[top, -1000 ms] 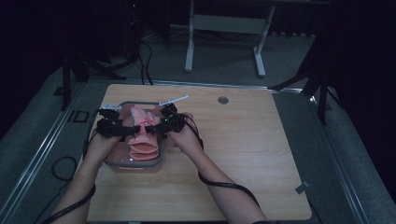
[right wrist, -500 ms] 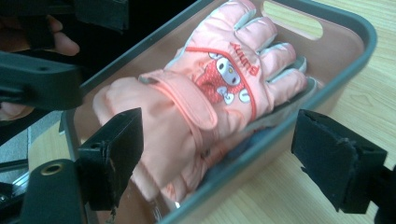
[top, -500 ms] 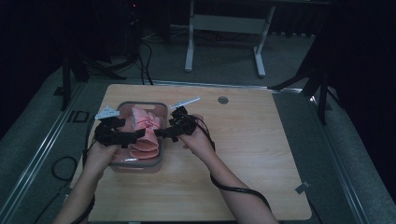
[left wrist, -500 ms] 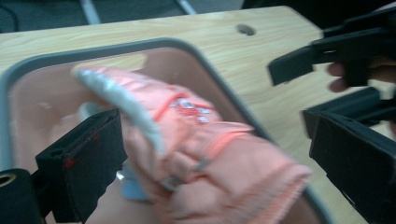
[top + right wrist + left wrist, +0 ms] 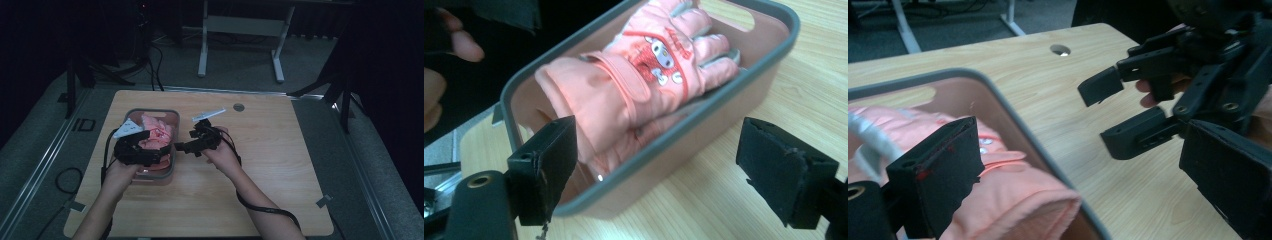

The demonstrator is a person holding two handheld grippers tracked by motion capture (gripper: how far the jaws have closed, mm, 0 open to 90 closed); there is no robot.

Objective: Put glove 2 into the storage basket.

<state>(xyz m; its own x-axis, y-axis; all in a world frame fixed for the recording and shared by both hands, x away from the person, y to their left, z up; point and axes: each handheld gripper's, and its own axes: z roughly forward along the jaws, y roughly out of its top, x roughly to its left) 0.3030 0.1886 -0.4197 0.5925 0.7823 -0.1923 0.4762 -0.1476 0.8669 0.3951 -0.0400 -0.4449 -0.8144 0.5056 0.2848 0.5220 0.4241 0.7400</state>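
Both grippers [image 5: 159, 156] [image 5: 181, 147] withdrew, flanking the bin's rim [image 5: 176, 131].

The left gripper [image 5: 159, 156] covers the near half of the peach-pink padded glove [image 5: 156, 131]; its cuff is hidden beneath those jaws.

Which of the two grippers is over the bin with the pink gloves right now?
The left gripper: its open jaws hang above the gloves in the bin. The right gripper sits beside the bin, over bare table.

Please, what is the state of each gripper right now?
Left gripper: open, holding nothing, above the glove.
Right gripper: open, holding nothing.
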